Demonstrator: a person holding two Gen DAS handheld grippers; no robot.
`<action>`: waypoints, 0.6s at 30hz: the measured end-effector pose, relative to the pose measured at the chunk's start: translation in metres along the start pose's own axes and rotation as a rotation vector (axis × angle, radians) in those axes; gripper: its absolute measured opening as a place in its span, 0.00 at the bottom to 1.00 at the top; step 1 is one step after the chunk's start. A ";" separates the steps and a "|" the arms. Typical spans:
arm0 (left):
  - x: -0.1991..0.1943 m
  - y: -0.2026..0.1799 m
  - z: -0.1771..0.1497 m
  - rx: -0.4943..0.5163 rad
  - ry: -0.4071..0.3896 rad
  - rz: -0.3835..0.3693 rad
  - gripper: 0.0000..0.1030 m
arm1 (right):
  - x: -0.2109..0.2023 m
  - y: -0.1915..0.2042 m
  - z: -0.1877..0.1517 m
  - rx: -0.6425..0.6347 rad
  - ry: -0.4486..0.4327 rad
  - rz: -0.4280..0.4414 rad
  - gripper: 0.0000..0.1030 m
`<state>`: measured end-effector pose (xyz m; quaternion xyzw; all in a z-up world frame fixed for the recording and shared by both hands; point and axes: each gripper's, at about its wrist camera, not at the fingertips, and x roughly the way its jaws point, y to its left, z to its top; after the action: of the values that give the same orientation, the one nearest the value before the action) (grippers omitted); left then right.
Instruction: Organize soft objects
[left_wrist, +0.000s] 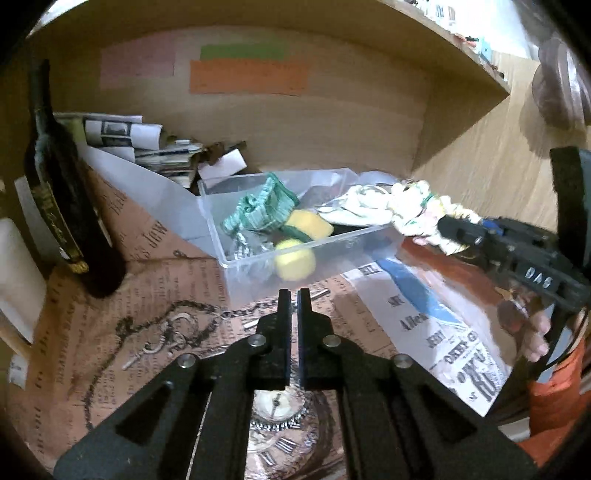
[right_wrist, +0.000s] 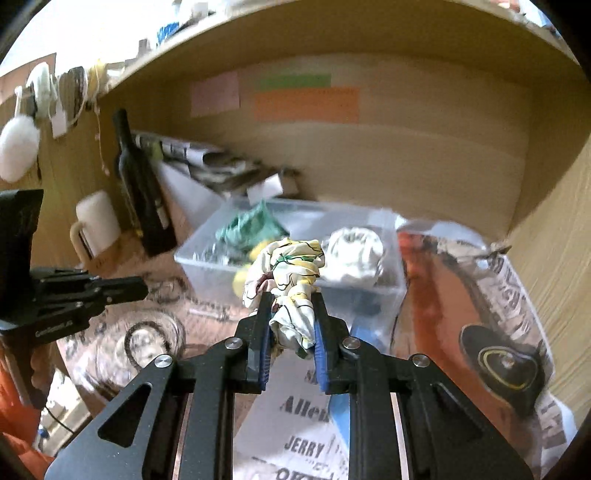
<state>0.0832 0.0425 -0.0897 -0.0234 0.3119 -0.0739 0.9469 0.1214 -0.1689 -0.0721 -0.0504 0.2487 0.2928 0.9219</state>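
A clear plastic bin (left_wrist: 314, 254) (right_wrist: 384, 291) stands on the newspaper-covered shelf. In it lie a green knitted piece (left_wrist: 264, 206) (right_wrist: 251, 223), yellow soft balls (left_wrist: 295, 258), and a white crumpled cloth (right_wrist: 354, 251). My right gripper (right_wrist: 291, 299) (left_wrist: 443, 225) is shut on a white cloth with yellow and green print (right_wrist: 291, 284) (left_wrist: 410, 210) and holds it just above the bin's near right rim. My left gripper (left_wrist: 294, 295) (right_wrist: 140, 286) is shut and empty, low in front of the bin.
A dark wine bottle (left_wrist: 62, 199) (right_wrist: 138, 184) stands at the left. A white mug (right_wrist: 98, 221) is beside it. Folded newspapers (left_wrist: 147, 147) are piled at the back. A chain with keys (left_wrist: 159, 332) lies on the paper. Wooden walls enclose the shelf.
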 end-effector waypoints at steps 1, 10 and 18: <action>0.002 0.001 0.000 -0.002 0.006 0.008 0.02 | -0.001 -0.001 0.002 0.002 -0.006 0.001 0.17; 0.032 0.024 -0.036 -0.076 0.174 0.013 0.64 | 0.005 -0.009 0.000 0.023 0.002 0.009 0.17; 0.045 0.010 -0.063 -0.031 0.244 0.035 0.67 | 0.014 -0.017 -0.008 0.045 0.037 0.008 0.17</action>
<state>0.0829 0.0454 -0.1678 -0.0233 0.4261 -0.0549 0.9027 0.1377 -0.1772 -0.0868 -0.0340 0.2727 0.2899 0.9168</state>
